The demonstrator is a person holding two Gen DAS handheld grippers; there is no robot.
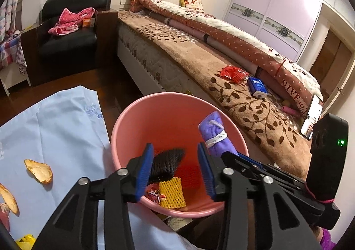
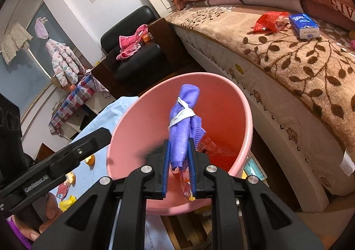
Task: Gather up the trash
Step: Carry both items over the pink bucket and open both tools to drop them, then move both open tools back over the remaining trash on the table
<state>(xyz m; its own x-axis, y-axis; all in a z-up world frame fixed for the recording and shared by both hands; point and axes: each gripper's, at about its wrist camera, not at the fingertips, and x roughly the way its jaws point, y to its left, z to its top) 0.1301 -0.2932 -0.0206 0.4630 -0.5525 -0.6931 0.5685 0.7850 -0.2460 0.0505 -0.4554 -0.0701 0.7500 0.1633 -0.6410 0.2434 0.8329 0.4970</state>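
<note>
The right tool (image 2: 179,161) grips a rolled purple face mask (image 2: 182,121) above the pink bin (image 2: 133,134) beside the bed (image 2: 288,76).

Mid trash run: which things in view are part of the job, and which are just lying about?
Job:
- right gripper clamping the rolled purple face mask over the pink plastic bin
- open left gripper
- orange peel pieces on the light blue cloth
- probably the red crinkled wrapper on the bed

Lying about:
- blue tissue pack
- pink polka-dot garment
</note>
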